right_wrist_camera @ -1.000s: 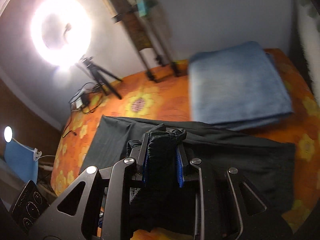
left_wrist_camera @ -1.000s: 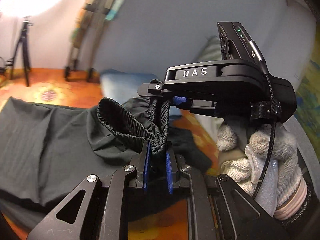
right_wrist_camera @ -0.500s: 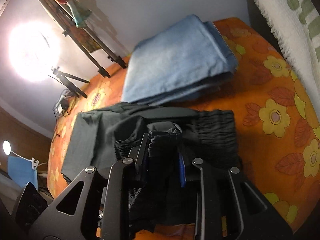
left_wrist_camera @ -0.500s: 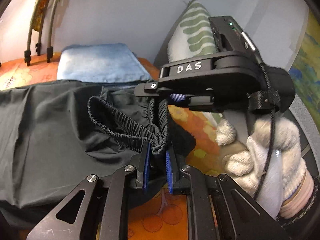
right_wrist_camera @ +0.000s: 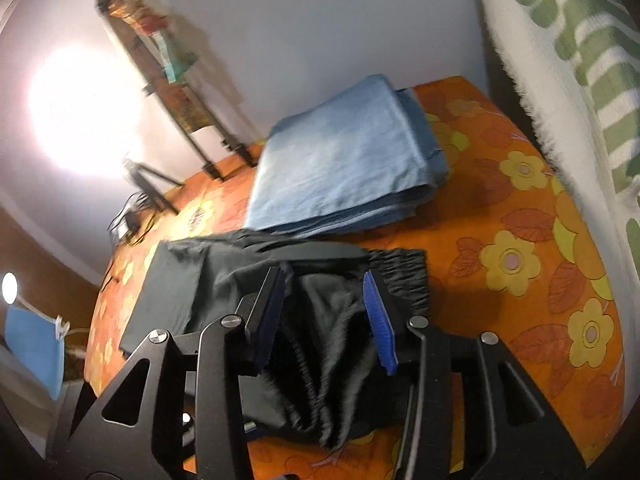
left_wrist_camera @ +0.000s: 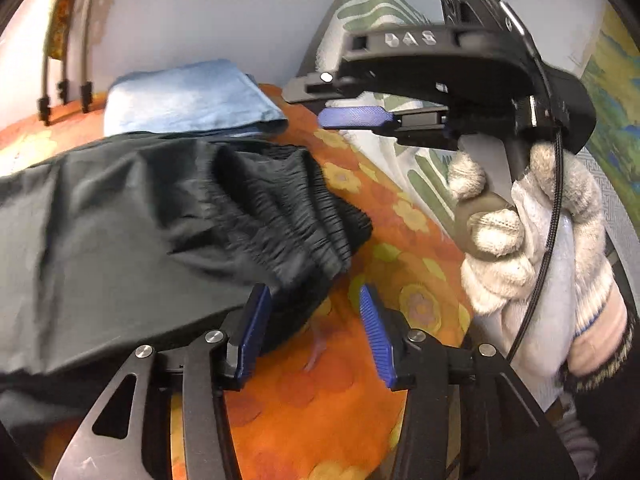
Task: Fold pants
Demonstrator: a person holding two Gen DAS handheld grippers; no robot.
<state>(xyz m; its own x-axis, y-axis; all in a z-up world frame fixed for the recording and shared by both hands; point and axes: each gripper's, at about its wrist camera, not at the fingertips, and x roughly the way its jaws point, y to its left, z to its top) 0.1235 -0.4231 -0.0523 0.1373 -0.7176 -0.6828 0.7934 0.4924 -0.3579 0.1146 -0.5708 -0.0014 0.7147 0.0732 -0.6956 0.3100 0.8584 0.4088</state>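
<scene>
The black pants (left_wrist_camera: 132,232) lie folded on the orange flowered bedspread (left_wrist_camera: 320,392), their elastic waistband (left_wrist_camera: 320,224) at the near right end. My left gripper (left_wrist_camera: 314,326) is open, its blue pads either side of the waistband's edge, holding nothing. My right gripper (right_wrist_camera: 324,312) is open just above the pants (right_wrist_camera: 312,320); it also shows in the left wrist view (left_wrist_camera: 352,117), lifted above the bed in a gloved hand. Loose black cloth and waistband (right_wrist_camera: 400,276) lie between and under its open jaws.
Folded light blue pants (right_wrist_camera: 344,168) lie on the bed behind the black ones. A white and green pillow (right_wrist_camera: 572,72) lines the right side. A ring light (right_wrist_camera: 80,108), tripod and rack stand at the far wall.
Both grippers held the bunched waistband, carried it to the right and down over the pants, and have now opened and let it go. The waistband rests on the bed.
</scene>
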